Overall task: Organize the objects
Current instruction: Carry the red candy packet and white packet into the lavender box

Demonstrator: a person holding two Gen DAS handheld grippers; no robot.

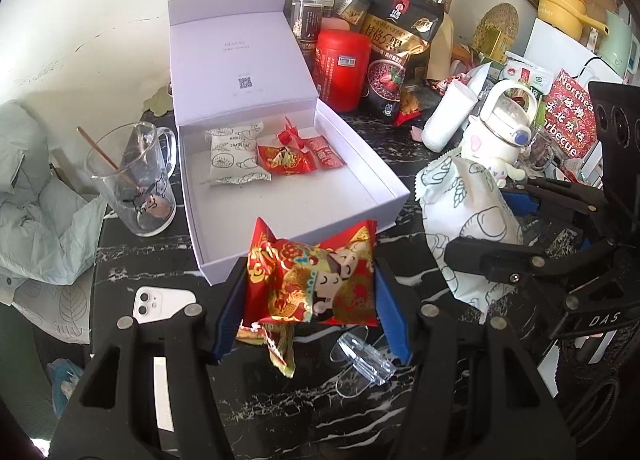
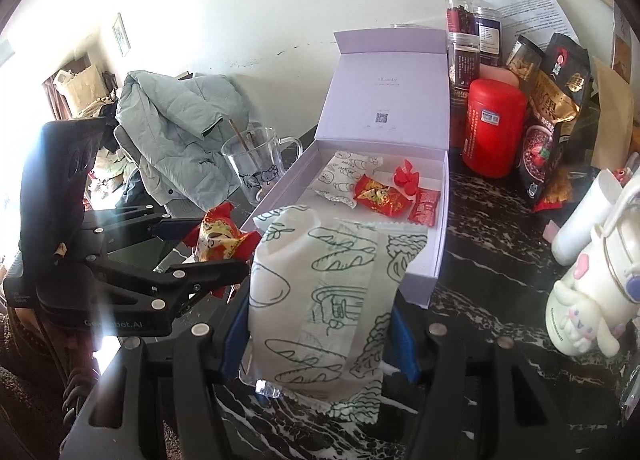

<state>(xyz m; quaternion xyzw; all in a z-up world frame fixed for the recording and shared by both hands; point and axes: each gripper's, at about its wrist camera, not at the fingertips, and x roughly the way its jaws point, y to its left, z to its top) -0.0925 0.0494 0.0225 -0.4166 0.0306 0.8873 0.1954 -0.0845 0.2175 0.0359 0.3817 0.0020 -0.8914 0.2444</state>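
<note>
Left wrist view: our left gripper is clamped on a red snack packet, held above the black table just short of the open white box's near wall, prob. to drop it in w/ the packets already there. Right wrist view: our right gripper pinches a white bread packet at the box's near edge; the front half of the box floor is free, but the two grippers sit close together.

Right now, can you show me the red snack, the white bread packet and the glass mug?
red snack (image 1: 310, 284), left wrist view, middle of wrapper
white bread packet (image 2: 320, 300), right wrist view, printed front
glass mug (image 1: 134, 179), left wrist view, clear side wall
</note>
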